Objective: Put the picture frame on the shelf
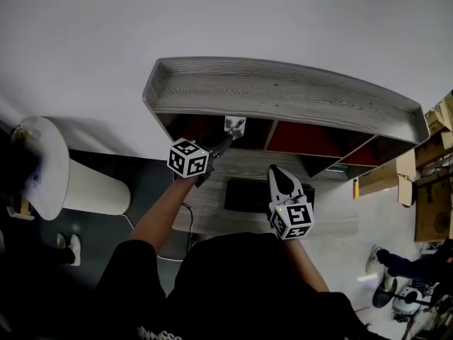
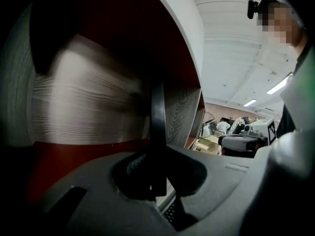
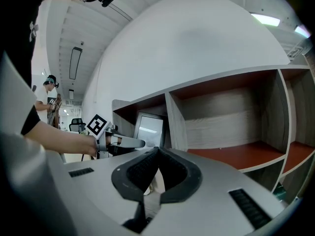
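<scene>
Nearest the lens in the left gripper view are the grey jaws of my left tool, drawn in tight on the picture frame. From that camera I see the frame edge-on, as 1 thin dark strip rising straight up out of the pads. So the task's thing is not lying off to any side of the tool. It sits in the grip, with its long axis upright and roughly square to the jaws.

From the right gripper view, the frame stands vertical in the leftmost compartment of the shelf. It is just left of the first divider, with its glass facing out toward me. The left tool reaches in from the left and pinches it low on 1 side edge. I cannot tell whether the frame's bottom edge rests on the compartment floor or hangs just above it, because the tool body covers that line in every view.

My right tool has its jaws together with nothing between them. It waits well back from the shelf, over the desk and near the keyboard. The left arm is plainly the nearer one, and it does all the work here.

I judge the placement nearly finished. What the coming move turns on is the gap between frame bottom and shelf board. If it is seated, I can part the jaws and draw back along the tool's own line. If it is not, letting go could tip it toward the divider or forward off the shelf.
</scene>
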Available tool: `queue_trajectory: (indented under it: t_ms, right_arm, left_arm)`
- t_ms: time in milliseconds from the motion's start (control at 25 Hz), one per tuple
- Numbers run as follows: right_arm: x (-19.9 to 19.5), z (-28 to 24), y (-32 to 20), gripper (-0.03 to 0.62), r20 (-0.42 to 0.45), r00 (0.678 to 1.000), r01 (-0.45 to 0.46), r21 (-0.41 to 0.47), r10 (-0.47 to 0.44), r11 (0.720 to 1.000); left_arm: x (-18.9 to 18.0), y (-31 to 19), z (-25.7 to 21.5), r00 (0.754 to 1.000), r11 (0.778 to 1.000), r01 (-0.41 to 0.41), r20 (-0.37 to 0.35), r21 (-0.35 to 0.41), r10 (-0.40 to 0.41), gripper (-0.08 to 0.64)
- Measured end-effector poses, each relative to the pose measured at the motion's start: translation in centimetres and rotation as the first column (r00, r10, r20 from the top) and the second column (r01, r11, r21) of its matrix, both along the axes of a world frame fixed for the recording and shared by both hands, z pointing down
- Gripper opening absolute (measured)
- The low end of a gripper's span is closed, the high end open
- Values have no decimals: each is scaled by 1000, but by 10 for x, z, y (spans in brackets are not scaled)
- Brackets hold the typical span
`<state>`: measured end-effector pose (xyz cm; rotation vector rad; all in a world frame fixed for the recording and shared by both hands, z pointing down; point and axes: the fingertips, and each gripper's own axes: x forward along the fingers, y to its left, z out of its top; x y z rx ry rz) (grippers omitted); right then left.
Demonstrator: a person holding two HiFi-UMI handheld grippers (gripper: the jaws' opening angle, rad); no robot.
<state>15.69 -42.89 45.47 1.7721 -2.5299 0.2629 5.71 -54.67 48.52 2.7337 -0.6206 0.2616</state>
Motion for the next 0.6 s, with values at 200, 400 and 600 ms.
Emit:
queue_trajectory:
  t_ms: [200,400,600]
  right_arm:
    - [8,0,-2,12,-1,1000,-16,-3,16,1000]
    - [15,3,-3,12,1,1000,-26,-5,26,1000]
    - [19,5,-2,12,3,1000,-26,-3,26,1000]
  left_arm:
    - [-1,-16,-1,999,999,39,26,-11,-39,43]
    - [-4,-30,2,992,994,105,65,-7,-104,49]
    - [-12,-42,9,976,986,168,141,0,-166,108]
